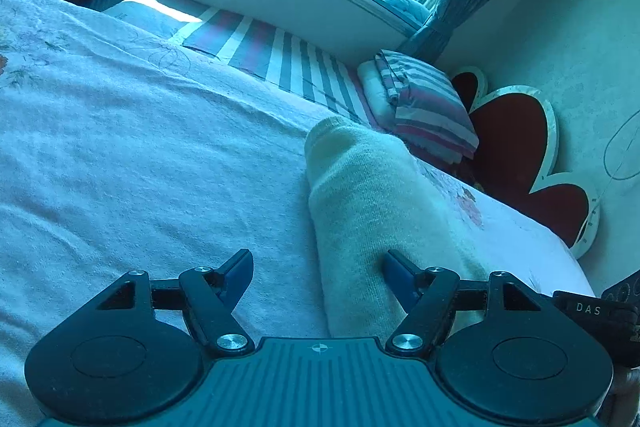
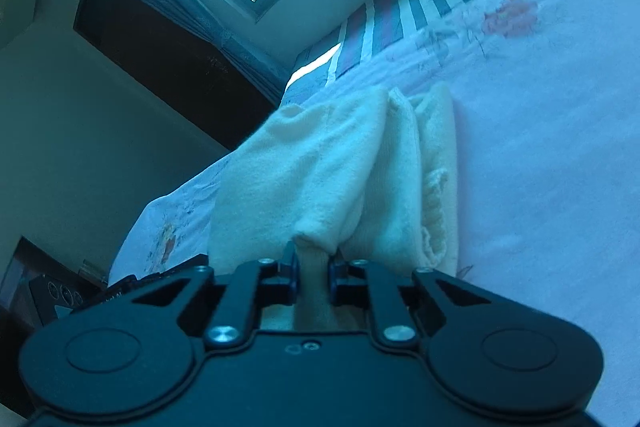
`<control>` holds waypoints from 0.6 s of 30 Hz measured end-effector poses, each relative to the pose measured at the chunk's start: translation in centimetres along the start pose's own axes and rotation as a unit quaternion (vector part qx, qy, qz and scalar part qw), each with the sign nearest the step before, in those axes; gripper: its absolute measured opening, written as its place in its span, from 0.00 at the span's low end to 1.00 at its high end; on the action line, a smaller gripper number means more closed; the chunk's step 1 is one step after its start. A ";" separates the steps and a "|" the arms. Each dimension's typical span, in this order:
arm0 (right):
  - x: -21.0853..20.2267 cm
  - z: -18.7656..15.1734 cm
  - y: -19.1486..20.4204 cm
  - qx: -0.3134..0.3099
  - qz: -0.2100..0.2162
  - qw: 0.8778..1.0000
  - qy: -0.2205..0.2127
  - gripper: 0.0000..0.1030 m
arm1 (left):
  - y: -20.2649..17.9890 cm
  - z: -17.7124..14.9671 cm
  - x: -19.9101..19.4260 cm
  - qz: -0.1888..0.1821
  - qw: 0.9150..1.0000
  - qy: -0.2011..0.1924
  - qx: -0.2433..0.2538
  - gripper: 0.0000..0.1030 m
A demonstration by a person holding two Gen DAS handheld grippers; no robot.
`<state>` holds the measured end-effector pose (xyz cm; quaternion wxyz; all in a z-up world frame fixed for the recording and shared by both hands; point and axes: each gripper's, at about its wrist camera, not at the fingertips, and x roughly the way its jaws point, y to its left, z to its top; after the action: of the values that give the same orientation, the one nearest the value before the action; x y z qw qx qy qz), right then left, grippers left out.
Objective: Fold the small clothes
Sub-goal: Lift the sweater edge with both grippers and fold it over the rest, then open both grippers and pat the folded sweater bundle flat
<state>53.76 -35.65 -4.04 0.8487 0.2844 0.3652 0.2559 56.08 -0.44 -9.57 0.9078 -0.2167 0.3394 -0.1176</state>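
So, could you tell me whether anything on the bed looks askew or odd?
Only the cream garment: it lies bunched in uneven ridges, not flat, one end pinched in the right gripper. The left gripper is open. Nothing looks spilled or damaged.

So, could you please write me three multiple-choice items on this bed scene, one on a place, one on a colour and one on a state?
1. Where does the cream knitted garment lie?
A. on the white floral bedspread
B. on the windowsill
C. on the floor

2. What colour is the inside of the heart-shaped headboard?
A. green
B. dark red
C. yellow

3. How do the grippers stand?
A. both open
B. left gripper shut, right open
C. left open, right gripper shut on the garment

Answers:
1 A: the garment rests on the bedspread in both views.
2 B: the heart panels are dark red within a pale border.
3 C: the left fingers stand wide apart, and the right pads pinch a fold of cream fabric.
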 end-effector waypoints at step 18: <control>-4.1 0.0 -0.2 -0.022 -0.089 0.994 -0.063 0.26 | -4.1 2.0 0.4 0.009 0.997 -0.012 0.078 0.79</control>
<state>51.30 -38.39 -2.26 0.8954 0.2475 0.3295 0.1688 57.43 -3.52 -6.48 0.9268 -0.1441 0.3204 -0.1331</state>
